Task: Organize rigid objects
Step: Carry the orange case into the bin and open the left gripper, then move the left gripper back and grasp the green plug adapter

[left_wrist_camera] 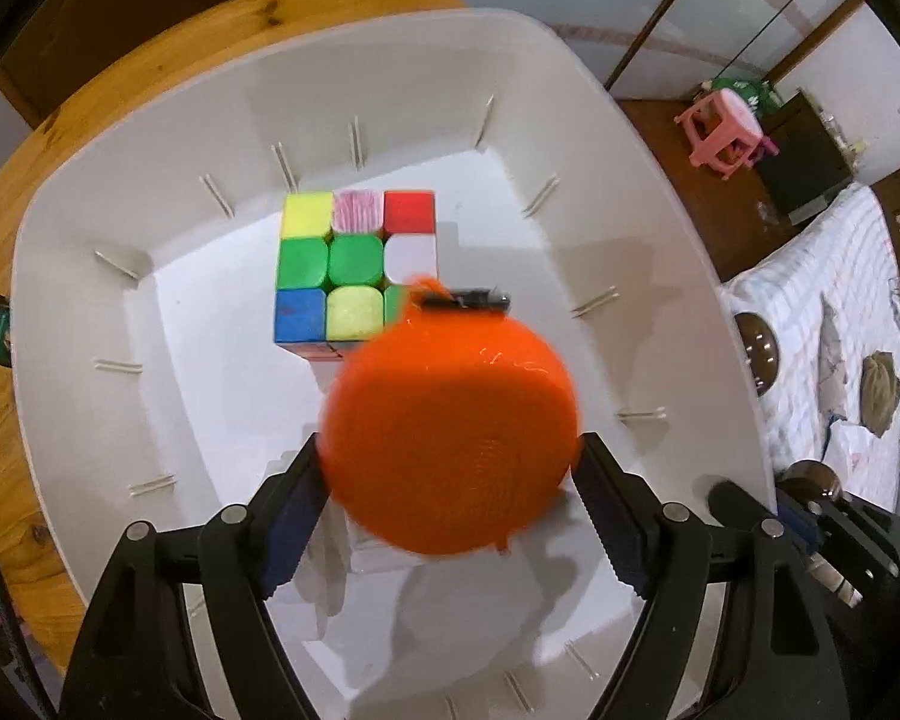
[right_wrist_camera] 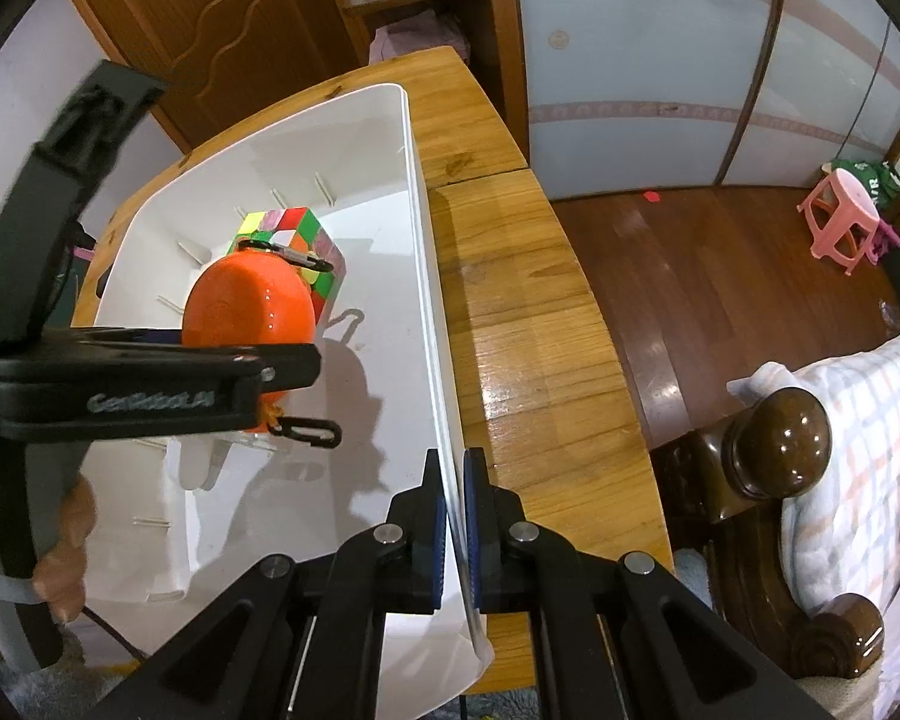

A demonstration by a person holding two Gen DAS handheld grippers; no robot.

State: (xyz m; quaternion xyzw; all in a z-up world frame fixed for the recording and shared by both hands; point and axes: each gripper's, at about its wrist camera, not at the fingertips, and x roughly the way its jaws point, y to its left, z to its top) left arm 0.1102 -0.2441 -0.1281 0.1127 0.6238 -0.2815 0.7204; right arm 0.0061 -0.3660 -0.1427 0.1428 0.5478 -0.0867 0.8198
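Cube (left_wrist_camera: 354, 264) blocks the bin's (left_wrist_camera: 660, 228) far corner; right floor free

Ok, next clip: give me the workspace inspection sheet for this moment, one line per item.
Surface: wooden table, glossy, with a seam across it.
Job's things: white bin on the table; puzzle cube on the bin floor; orange case with a black clip, over the bin.
Clutter: nothing seen on the bare table.
Grippers: left gripper shut on the orange case, held above the bin floor; right gripper shut on the bin's wall.
Cables: a dark cord by the hand at the lower left of the right wrist view.
Surroundings: pink stool, wooden door, bed with a checked blanket.
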